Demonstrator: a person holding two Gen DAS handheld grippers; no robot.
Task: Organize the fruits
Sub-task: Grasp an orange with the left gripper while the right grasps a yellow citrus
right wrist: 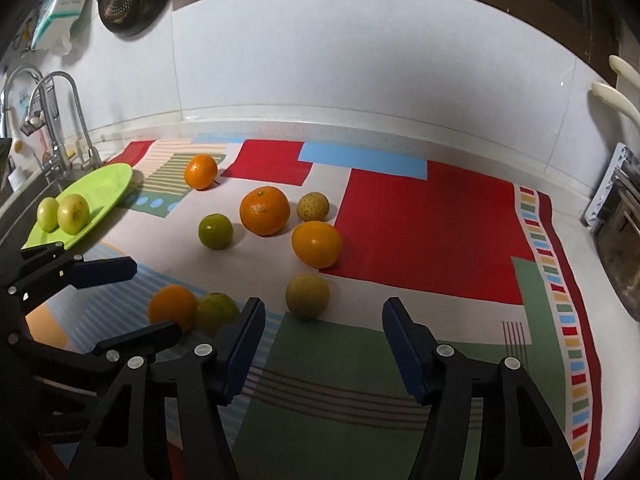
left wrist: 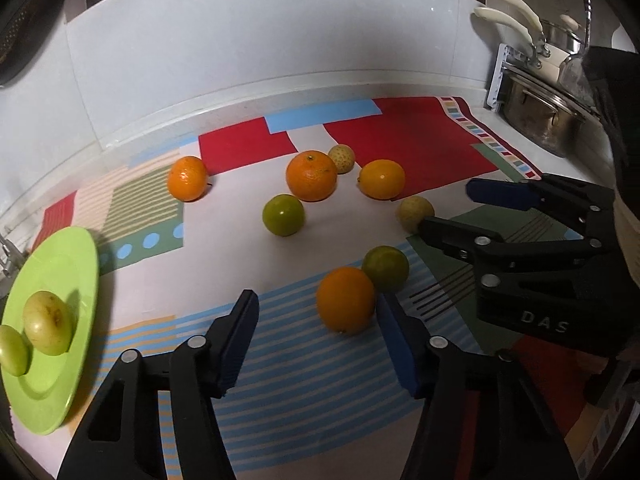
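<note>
Left wrist view: left gripper (left wrist: 316,344) is low over the patterned cloth (left wrist: 240,240), jaws apart w/ nothing pinched yet. The near orange (left wrist: 345,299) sits at the tips, hard against the right-hand pad, maybe touching; gap on the other side. A green fruit (left wrist: 385,268) sits touching it just behind. Tip: shift the gripper a bit toward the orange's centre before closing, else a one-sided push will likely roll it into the green one. Close slow, fruit is round & slick. The green plate (left wrist: 60,392) lies far left by the cloth edge, already w/ two pale green fruits (left wrist: 47,322) on it; likely drop spot. Right gripper (left wrist: 444,212) shows at the right, jaws apart, lower tip next to a pale yellowish fruit (left wrist: 414,213).

Right wrist view: right gripper (right wrist: 324,344), jaws apart & empty. The pale yellowish fruit (right wrist: 307,294) lies just ahead of the tips, nearer the left-hand pad, not between them. Needs more reach fwd & down so the pads straddle its widest part. Left gripper (right wrist: 156,296) shows at left, straddling the near orange (right wrist: 173,306). The two tools are near each other, so lift one at a time to avoid a clash. Other oranges (right wrist: 264,211) mid-cloth, untouched.
</note>
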